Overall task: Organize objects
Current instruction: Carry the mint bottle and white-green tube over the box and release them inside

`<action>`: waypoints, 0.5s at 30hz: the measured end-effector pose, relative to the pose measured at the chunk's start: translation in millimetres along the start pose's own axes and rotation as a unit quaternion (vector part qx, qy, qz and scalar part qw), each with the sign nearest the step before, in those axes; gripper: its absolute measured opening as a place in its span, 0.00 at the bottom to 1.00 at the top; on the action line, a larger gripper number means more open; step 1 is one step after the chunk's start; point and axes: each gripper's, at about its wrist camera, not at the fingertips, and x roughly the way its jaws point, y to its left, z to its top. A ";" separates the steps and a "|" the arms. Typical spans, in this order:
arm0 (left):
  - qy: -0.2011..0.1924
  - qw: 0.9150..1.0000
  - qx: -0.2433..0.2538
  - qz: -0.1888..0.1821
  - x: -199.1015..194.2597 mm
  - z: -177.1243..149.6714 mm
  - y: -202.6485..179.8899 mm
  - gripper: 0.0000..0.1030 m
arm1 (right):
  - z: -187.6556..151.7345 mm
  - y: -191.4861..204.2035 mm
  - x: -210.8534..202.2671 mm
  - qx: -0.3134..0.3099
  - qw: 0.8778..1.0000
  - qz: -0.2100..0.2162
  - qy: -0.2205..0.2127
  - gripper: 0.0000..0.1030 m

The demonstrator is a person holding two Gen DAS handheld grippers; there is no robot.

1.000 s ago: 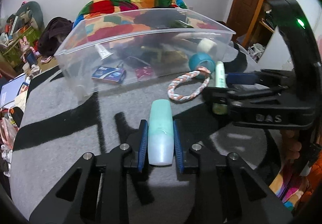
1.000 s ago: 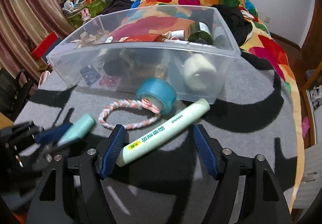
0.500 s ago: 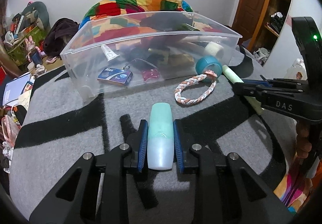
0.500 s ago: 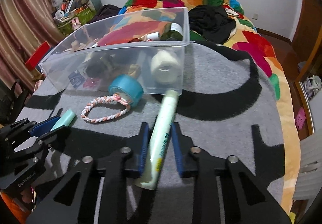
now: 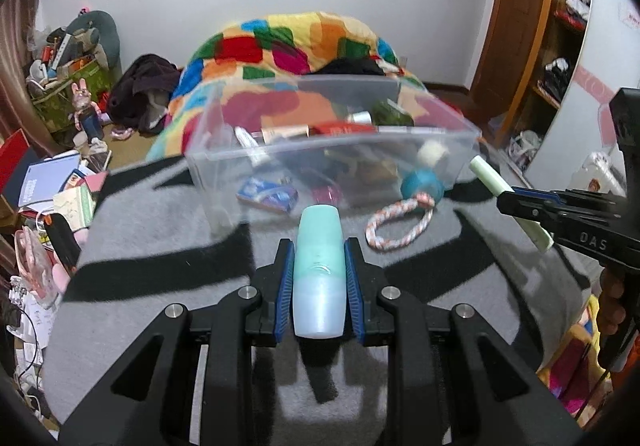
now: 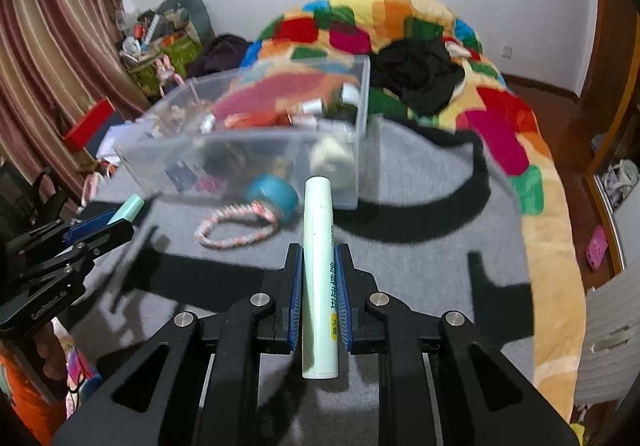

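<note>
My left gripper (image 5: 319, 258) is shut on a teal bottle (image 5: 319, 270) and holds it above the grey blanket, short of the clear plastic bin (image 5: 400, 141). My right gripper (image 6: 319, 266) is shut on a long pale green tube (image 6: 320, 270), lifted off the blanket and pointing at the bin (image 6: 256, 149). The tube (image 5: 508, 201) and right gripper (image 5: 520, 203) show at the right of the left wrist view. The left gripper (image 6: 116, 221) with the bottle (image 6: 128, 207) shows at the left of the right wrist view. The bin holds several small items.
A braided rope ring (image 5: 400, 224) and a teal tape roll (image 5: 422, 183) lie on the grey blanket (image 5: 160, 286) in front of the bin. A colourful quilt (image 6: 500, 117) lies behind. Clutter of books and bags (image 5: 60, 181) is on the floor at left.
Both grippers have risen and drawn back from the bin with their objects. The right gripper, open around the tube a second ago, closed on it and lifted it off the blanket.
</note>
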 end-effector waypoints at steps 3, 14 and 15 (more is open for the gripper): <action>-0.017 1.000 -0.007 -0.002 -9.3 10.1 5.9 0.24 | 13.5 7.3 -13.9 -0.006 1.000 0.009 -0.026 0.14; -0.052 0.998 -0.026 0.004 -11.3 53.9 27.1 0.24 | 61.9 24.8 -8.0 -0.032 0.998 0.015 -0.058 0.14; -0.050 0.998 -0.028 0.003 -9.1 57.1 29.4 0.24 | 65.0 25.1 -2.5 -0.032 0.998 0.015 -0.053 0.14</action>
